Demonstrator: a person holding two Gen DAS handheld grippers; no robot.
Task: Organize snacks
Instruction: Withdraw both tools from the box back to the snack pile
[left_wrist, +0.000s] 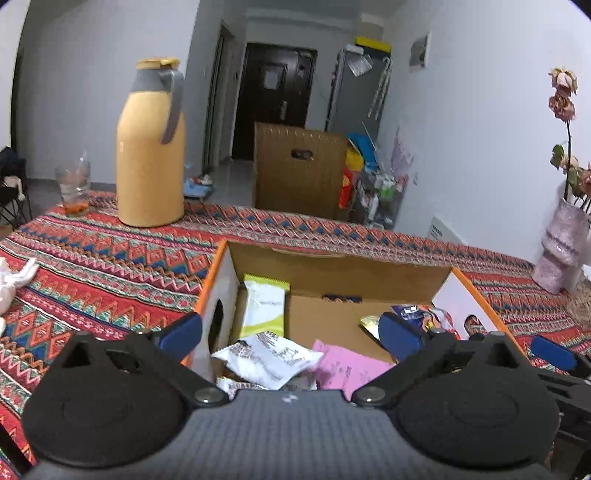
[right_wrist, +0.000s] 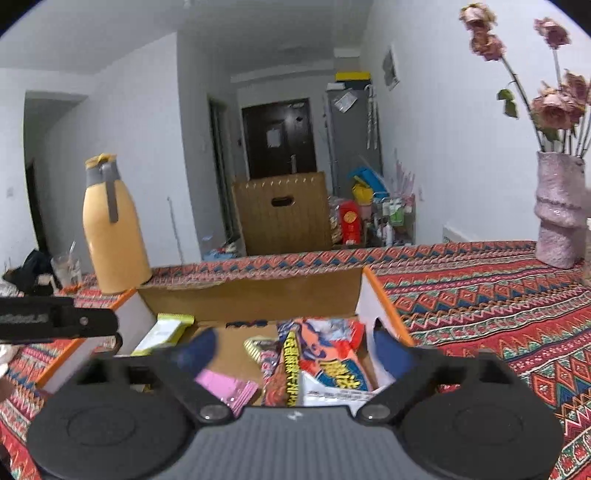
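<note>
An open cardboard box with orange edges and white side walls (left_wrist: 236, 273) stands on the worktop, which is covered by a red patterned woven cloth (left_wrist: 110, 251). The snacks lie inside it.

The left wrist view shows the left claw (left_wrist: 290, 328) with its blue pads wide apart and nothing pressed between them. Below it sit a white and lime-green snack bar wrapper (left_wrist: 263, 302) leaning in the box's left corner, a crumpled white packet with dark print (left_wrist: 267, 356) and a flat pink packet (left_wrist: 347, 363). Only this view shows the round hole in the box's left wall and a white figure at the left edge of the cloth (left_wrist: 14, 280). The right claw's blue pad shows at the lower right of this view.

The right wrist view shows the right claw (right_wrist: 293, 349), also spread apart and holding nothing, over the box's right half. Here a large red and blue printed snack bag (right_wrist: 328, 354) fills the space between the pads; the left view catches just a corner of it. A small yellow-striped packet (right_wrist: 258, 347) lies beside it.

Both views show a tall yellow thermos jug with a grey handle (left_wrist: 149, 147), a clear drinking glass (left_wrist: 72, 186) and a pink textured vase of dried roses (right_wrist: 559, 214), standing apart from the box on the cloth.
</note>
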